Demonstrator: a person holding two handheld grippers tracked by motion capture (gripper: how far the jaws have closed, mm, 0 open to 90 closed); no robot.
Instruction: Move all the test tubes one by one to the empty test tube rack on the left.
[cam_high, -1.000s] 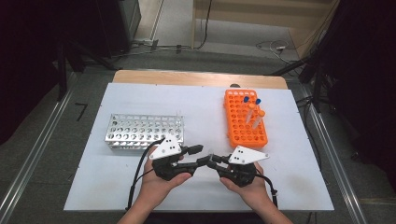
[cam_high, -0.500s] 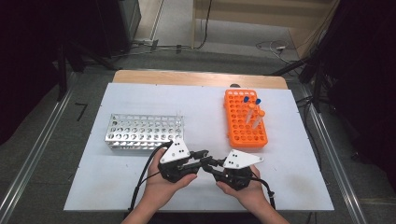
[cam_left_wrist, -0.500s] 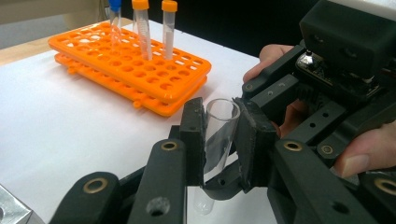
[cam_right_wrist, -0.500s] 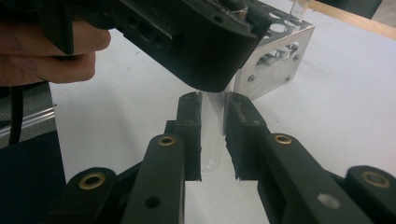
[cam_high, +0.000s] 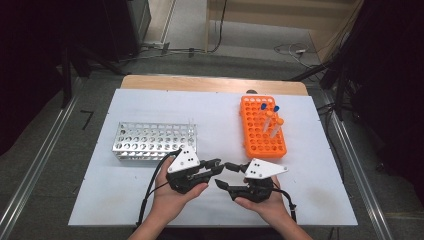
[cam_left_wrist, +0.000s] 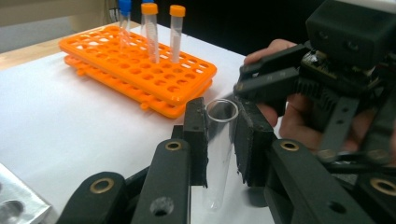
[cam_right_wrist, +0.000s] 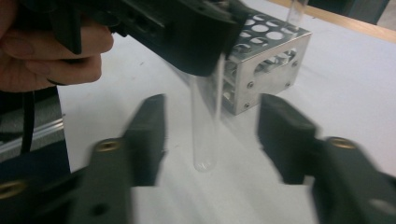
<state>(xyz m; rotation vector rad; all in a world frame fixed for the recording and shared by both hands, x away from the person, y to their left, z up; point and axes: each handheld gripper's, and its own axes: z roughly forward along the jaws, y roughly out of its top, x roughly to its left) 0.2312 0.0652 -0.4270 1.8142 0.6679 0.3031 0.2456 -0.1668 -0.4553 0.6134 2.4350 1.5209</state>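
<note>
Clear test tube (cam_left_wrist: 219, 149) upright, mouth up, clamped in left gripper (cam_left_wrist: 220, 140) near orange rack (cam_left_wrist: 140, 70); right gripper (cam_right_wrist: 210, 135) just opened, straddling without contact.

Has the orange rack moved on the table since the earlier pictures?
No. In the high view the orange rack stands at the same place beside the table's right edge, at the same gap from the metal rack.

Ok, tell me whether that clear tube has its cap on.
Uncapped: the clear tube shows an open round mouth at its top, clamped upright in the left gripper.
</note>
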